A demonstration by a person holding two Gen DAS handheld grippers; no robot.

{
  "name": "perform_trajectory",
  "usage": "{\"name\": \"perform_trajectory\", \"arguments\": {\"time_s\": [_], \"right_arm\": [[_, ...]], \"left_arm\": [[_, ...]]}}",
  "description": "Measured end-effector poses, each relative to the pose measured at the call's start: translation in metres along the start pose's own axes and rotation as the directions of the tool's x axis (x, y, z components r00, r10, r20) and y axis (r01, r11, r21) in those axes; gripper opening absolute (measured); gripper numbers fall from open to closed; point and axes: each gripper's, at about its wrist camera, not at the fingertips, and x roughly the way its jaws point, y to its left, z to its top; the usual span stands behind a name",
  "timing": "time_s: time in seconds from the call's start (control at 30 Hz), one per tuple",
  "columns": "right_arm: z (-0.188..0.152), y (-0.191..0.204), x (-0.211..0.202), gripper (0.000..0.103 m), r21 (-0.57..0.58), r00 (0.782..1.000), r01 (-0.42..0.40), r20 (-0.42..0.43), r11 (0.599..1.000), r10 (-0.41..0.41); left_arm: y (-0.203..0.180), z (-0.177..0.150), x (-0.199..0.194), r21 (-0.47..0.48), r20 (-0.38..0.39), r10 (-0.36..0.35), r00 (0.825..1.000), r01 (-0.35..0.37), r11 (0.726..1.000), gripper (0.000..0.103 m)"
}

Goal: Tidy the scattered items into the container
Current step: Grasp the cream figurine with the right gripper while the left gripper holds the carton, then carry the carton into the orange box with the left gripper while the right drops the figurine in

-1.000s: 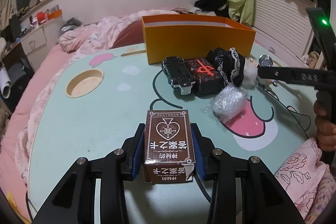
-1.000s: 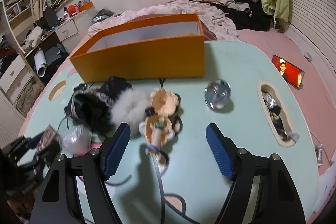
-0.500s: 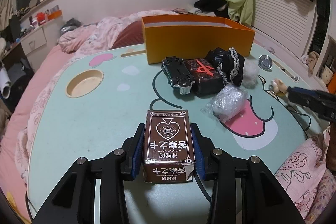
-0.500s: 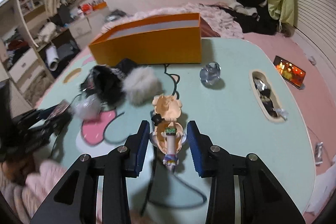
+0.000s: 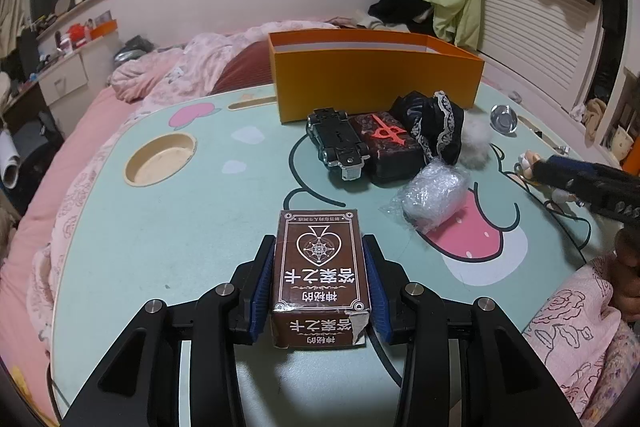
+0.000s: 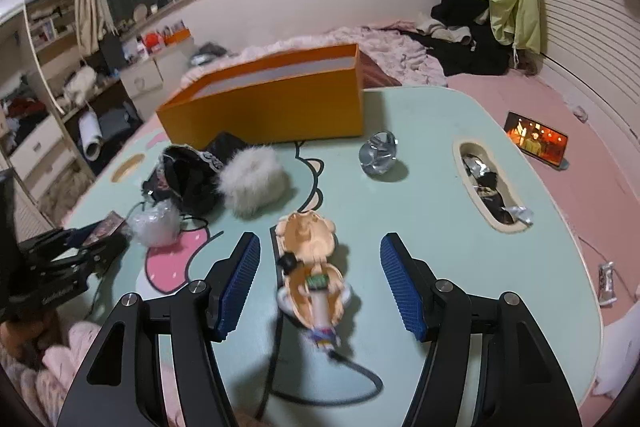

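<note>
On the mint-green cartoon bench (image 5: 160, 227), beside a pink bed (image 5: 180, 67), the orange box (image 5: 372, 75) stands far. The left gripper (image 5: 320, 279) clamps a brown card box (image 5: 320, 267); the right gripper (image 6: 320, 267) gapes wide around a small doll (image 6: 312, 255).

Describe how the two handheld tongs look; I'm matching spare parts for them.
Both the left tongs and right tongs have matte black angular arms with triangular cutouts, silver round bolts at the joints, and ribbed blue pads on the fingers.
</note>
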Motion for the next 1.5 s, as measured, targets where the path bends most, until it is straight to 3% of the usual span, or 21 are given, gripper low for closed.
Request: {"name": "perform_trajectory", "arguments": {"time_s": [0.1,0.13,0.17,0.37,0.5,0.77,0.87,1.07,1.27,1.3,1.43,1.5], "right_arm": [[-0.001,0.017,0.015,0.061,-0.091,0.994,0.102,-0.039,0.991,-0.105],[-0.003,0.024,0.016,0.052,-0.122,0.992,0.115,-0.029,0.986,-0.12],[-0.004,0.028,0.014,0.033,-0.14,0.994,0.099,-0.022,0.985,-0.103],[-0.008,0.036,0.007,0.033,-0.19,0.998,0.065,-0.009,0.98,-0.068],[-0.004,0.04,-0.005,0.033,-0.197,0.999,0.042,0.017,0.979,-0.04],[0.048,0.047,-0.019,0.033,-0.14,0.994,-0.072,0.066,0.988,0.082],[0.079,0.054,-0.015,0.033,-0.141,0.991,-0.057,0.109,0.988,0.073],[0.146,0.052,0.024,0.033,-0.035,0.993,-0.051,0.103,0.998,0.054],[0.184,0.041,0.075,0.033,0.056,0.998,0.009,0.059,0.998,-0.012],[0.188,0.038,0.083,0.034,0.077,0.999,0.001,0.035,0.997,-0.004],[0.188,0.025,0.103,0.034,0.153,0.999,0.002,-0.042,0.988,0.005],[0.185,0.025,0.097,0.037,0.145,0.999,0.018,-0.029,0.989,-0.014]], "left_arm": [[-0.001,0.0,0.001,0.002,0.001,-0.001,1.0,0.001,1.0,0.04],[-0.001,0.0,0.001,0.0,0.002,-0.002,1.0,0.002,1.0,0.039],[-0.001,0.0,0.001,-0.001,0.003,-0.004,1.0,0.004,1.0,0.039],[-0.001,0.004,-0.007,-0.005,0.03,-0.012,0.999,0.012,1.0,0.039],[0.004,0.018,-0.023,-0.027,0.07,-0.06,0.996,0.062,0.998,0.039],[0.004,0.083,-0.026,0.004,0.117,-0.128,0.985,0.128,0.992,0.039],[0.001,0.123,-0.013,0.022,0.122,-0.117,0.986,0.115,0.993,0.039],[0.005,0.195,0.039,0.01,0.075,-0.063,0.995,0.063,0.998,0.039],[0.019,0.214,0.099,-0.089,-0.021,-0.042,0.999,0.04,0.995,0.04],[0.019,0.214,0.103,-0.098,-0.026,-0.038,0.999,0.035,0.995,0.043],[0.019,0.204,0.099,-0.134,-0.031,-0.07,0.997,0.065,0.989,0.073],[0.019,0.2,0.089,-0.135,-0.001,-0.086,0.996,0.085,0.987,0.076]]}}
